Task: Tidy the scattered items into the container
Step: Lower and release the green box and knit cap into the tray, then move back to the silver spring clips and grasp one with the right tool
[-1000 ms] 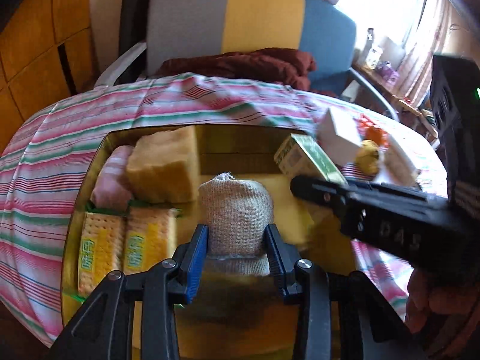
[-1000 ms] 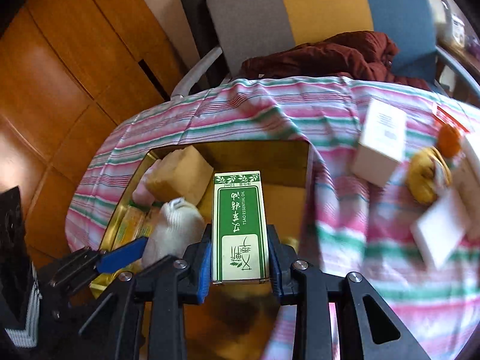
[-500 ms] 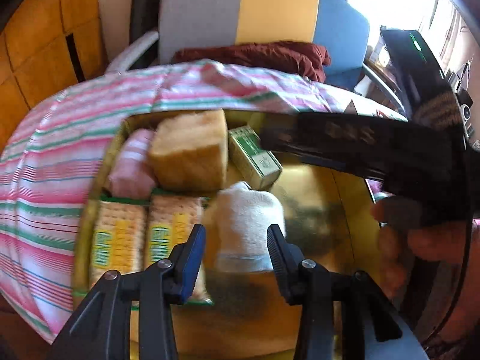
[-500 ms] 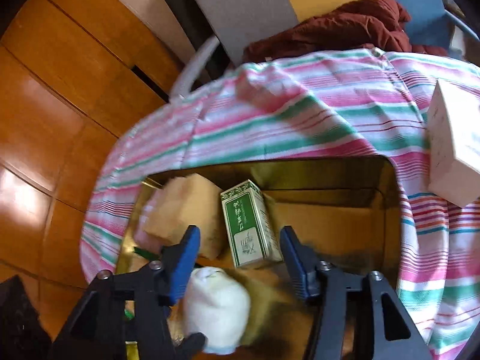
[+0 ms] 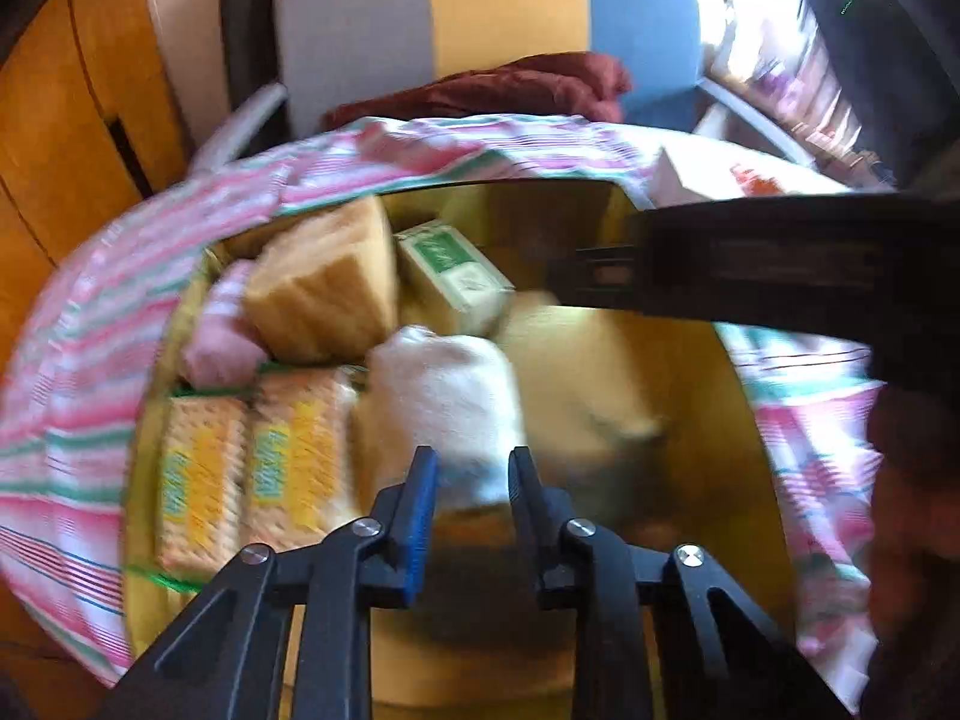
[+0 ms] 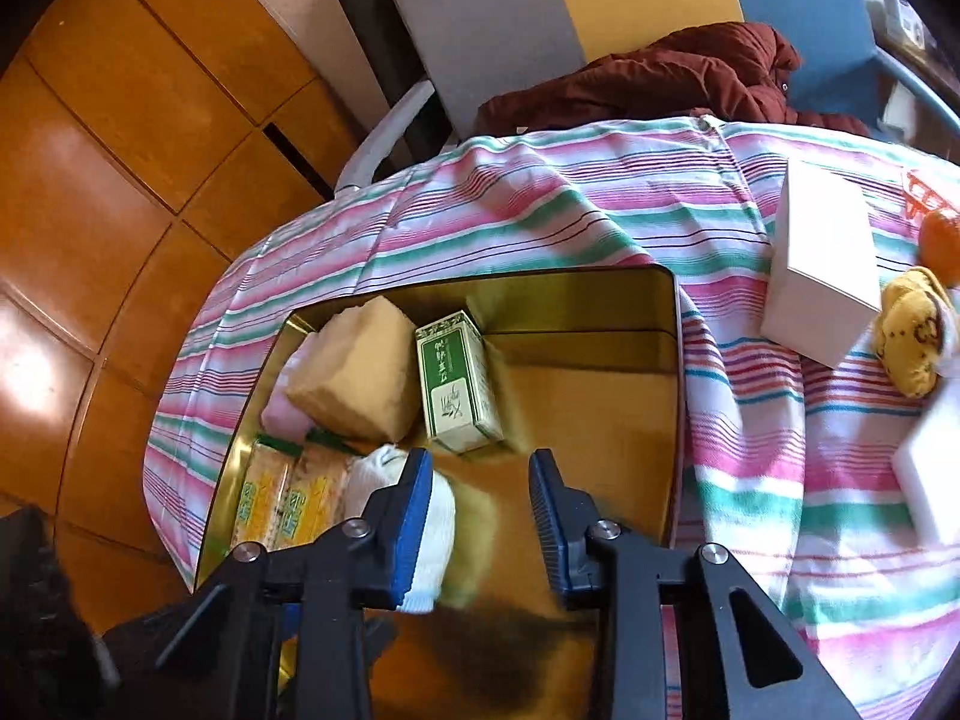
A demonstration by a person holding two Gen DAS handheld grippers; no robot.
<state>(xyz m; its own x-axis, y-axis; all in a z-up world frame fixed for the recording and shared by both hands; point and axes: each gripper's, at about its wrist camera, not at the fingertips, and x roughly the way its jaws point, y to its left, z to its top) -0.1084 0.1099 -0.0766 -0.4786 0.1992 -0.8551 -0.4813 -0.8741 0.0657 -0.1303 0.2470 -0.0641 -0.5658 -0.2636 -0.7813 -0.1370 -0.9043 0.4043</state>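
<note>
— Left gripper [image 5: 468, 474]: what does it hold?
— One white sock roll [image 5: 447, 396], fingers pressed on its lower end, low inside the gold tin [image 6: 576, 300]; right gripper [image 6: 480, 504] spread wide, holding nothing.
— Count the tin?
— One green box [image 6: 457, 384], one tan block [image 6: 360, 372], one pink roll [image 5: 219, 336], two cracker packs [image 5: 252, 468].
— Outside?
— One white box [image 6: 822, 264], one yellow plush [image 6: 912, 336], one white sponge [image 6: 933, 468], all on the striped cloth [image 6: 540, 216].

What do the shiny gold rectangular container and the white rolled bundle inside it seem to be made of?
Gold rectangular container: probably thin metal, glossy, since its walls mirror the contents. White rolled bundle: seemingly knitted fabric, matte and fuzzy, possibly a sock, between the left gripper's fingers.
</note>
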